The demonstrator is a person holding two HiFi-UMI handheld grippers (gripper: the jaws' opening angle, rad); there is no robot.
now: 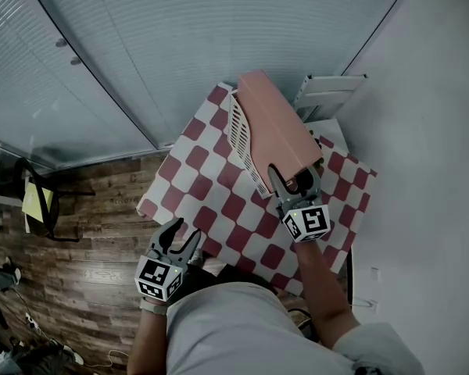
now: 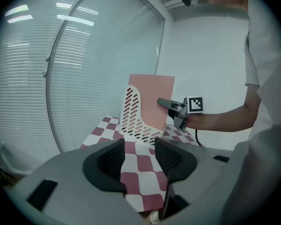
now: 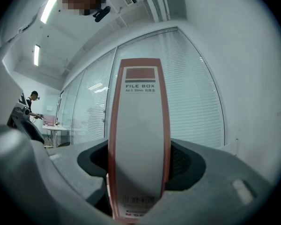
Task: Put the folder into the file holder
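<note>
**Right jaws closed on the folder's spine, at the holder**

Your right forearm (image 1: 320,276) reaches forward over the bench (image 1: 211,194). It carries the right gripper (image 1: 293,184) up to the near end of the folder (image 1: 277,123), and its marker cube faces up toward you. Your left gripper (image 1: 178,241) is held low at the near left edge of the bench, well apart from the work, and it points forward toward the holder (image 1: 242,143).

The folder stands on end with its long axis close to vertical. In the head view its top leans away from you. Its narrow spine faces you and the right gripper, with the printed label near the top of the spine. Its broad pink face is turned toward the left gripper. The lower part of the folder sits behind the holder's white slotted side wall, and its top rises clear above that wall. You cannot tell from these views whether its bottom edge is fully seated.

In the right gripper view the spine runs straight up between the jaws and fills the gap. Each pad presses on one side of it, so the jaws are holding the folder at a middling width. The grip is on the lower part of the spine, and most of the folder rises above the jaws.

In the left gripper view the jaws stand apart with only the checked cloth (image 2: 138,182) showing between them
</note>
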